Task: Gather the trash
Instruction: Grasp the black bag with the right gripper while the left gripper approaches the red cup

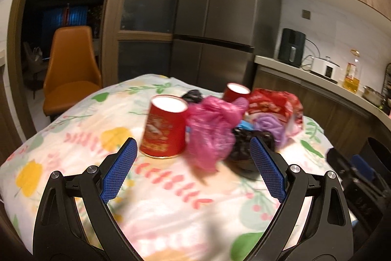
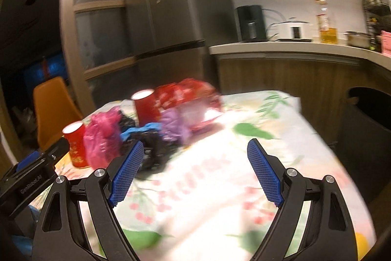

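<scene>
Trash pile, far half of table (image 1: 73, 138): 2 red cups, pink bag (image 1: 210, 129), black bag (image 1: 244, 146), red wrapper (image 1: 273, 104). My left gripper (image 1: 193, 170) and right gripper (image 2: 194, 171) both gape, empty. Risk: near cup (image 1: 163, 126) tips if clipped; limp bags slip.

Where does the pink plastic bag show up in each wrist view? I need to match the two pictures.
Left wrist view: the pink plastic bag sits centre frame, just right of the near red cup, ahead of the open fingers.
Right wrist view: the same bag lies lower left, again right of that cup, left of the fingers.
Shared landmark: the orange chair, beyond the table's left side.
</scene>
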A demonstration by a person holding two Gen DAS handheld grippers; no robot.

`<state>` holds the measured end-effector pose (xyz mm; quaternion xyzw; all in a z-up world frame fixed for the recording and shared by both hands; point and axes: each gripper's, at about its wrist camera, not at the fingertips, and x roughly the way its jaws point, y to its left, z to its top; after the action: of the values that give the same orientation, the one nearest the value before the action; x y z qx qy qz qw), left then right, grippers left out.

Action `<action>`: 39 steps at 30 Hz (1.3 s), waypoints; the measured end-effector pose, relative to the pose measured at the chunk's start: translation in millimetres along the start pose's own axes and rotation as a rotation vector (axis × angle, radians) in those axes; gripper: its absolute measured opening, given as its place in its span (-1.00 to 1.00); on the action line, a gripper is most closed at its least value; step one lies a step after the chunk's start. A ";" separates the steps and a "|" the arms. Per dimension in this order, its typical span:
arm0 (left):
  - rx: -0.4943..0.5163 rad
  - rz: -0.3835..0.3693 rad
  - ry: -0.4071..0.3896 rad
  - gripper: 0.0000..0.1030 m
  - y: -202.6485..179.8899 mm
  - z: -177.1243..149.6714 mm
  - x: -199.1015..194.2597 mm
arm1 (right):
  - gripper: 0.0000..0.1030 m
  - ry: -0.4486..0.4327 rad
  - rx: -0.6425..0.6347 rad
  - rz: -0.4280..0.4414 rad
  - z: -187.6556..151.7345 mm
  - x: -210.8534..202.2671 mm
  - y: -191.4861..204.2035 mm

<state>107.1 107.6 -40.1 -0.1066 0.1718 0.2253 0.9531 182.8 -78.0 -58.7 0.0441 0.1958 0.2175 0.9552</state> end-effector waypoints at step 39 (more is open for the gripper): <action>-0.088 0.012 0.147 0.56 39.2 28.9 97.8 | -0.89 0.101 0.006 0.088 4.0 42.4 18.4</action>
<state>178.9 188.4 -55.2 -0.1635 0.2321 0.2300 0.9309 212.2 -43.1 -67.0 0.0443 0.2424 0.2605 0.9335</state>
